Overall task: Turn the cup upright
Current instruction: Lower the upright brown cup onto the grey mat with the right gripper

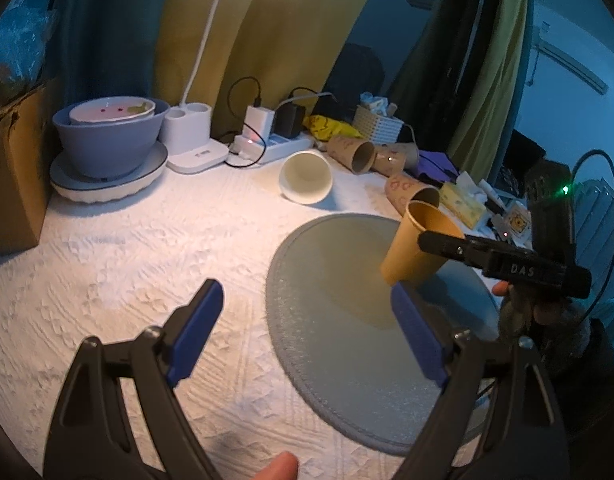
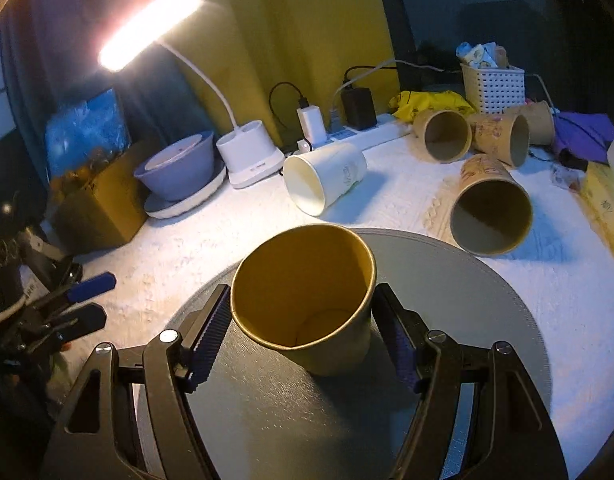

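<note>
A yellow paper cup [image 2: 307, 300] sits tilted, mouth up, over the round grey mat [image 2: 487, 320]. My right gripper [image 2: 303, 320] is shut on it, one finger on each side of its wall. In the left wrist view the cup [image 1: 419, 248] leans left above the mat [image 1: 339, 320], held by the right gripper's black finger [image 1: 507, 264]. My left gripper [image 1: 307, 328] is open and empty, above the mat's left edge and the white cloth.
A white cup [image 2: 327, 180] and three brown cups [image 2: 491, 208] lie on their sides behind the mat. Bowls on a plate [image 1: 107, 152], a desk lamp base [image 1: 191, 136], a power strip [image 1: 275, 148], a basket [image 2: 493, 88] and a cardboard box [image 1: 11, 168] line the back and left.
</note>
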### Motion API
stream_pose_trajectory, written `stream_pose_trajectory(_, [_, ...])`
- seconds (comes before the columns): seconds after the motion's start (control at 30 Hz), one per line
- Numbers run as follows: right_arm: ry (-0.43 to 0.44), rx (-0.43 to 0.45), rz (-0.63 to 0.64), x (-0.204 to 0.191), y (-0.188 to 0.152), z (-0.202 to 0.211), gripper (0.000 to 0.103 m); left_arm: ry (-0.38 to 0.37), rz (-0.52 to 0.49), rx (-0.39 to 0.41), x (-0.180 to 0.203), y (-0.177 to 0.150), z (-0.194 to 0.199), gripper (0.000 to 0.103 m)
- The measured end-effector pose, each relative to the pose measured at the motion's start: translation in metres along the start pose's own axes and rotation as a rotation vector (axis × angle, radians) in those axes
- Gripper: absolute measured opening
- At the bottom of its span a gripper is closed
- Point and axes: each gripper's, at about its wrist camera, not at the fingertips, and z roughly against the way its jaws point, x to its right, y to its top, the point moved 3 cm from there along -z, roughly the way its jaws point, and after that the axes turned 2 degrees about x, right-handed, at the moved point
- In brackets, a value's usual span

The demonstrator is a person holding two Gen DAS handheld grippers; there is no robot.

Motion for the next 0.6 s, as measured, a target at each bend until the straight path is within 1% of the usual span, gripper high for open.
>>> stream_pose_trajectory(0.27, [-0.031,-0.013,0.016,0.001,-0.009,0.01,0.076,0.005,-0.034,0.003,0.006,-0.003,-0.002,0.087])
stream_pose_trajectory(0.33, [-0.039,-0.015,0.017,0.002,-0.013,0.015,0.081,0.0,-0.052,0.005,0.01,-0.004,-0.002,0.087])
stream_pose_trajectory(0.37, [-0.02,-0.033,0.017,0.001,-0.015,0.017,0.084,-0.002,-0.057,0.004,0.012,-0.005,-0.002,0.087])
stream_pose_trajectory(0.43, [-0.024,-0.031,0.008,0.002,-0.019,0.023,0.086,-0.006,-0.071,-0.003,0.016,-0.007,-0.003,0.087])
stream_pose_trajectory(0.47, [-0.027,-0.03,0.006,0.003,-0.021,0.027,0.086,-0.017,-0.074,-0.015,0.018,-0.008,-0.005,0.087])
stream_pose_trajectory(0.57, [-0.043,-0.031,0.0,0.003,-0.027,0.037,0.086,-0.094,-0.038,-0.068,0.021,-0.012,-0.011,0.087])
stream_pose_trajectory(0.6, [-0.049,-0.033,0.001,0.003,-0.03,0.041,0.086,-0.098,-0.039,-0.068,0.023,-0.012,-0.011,0.087])
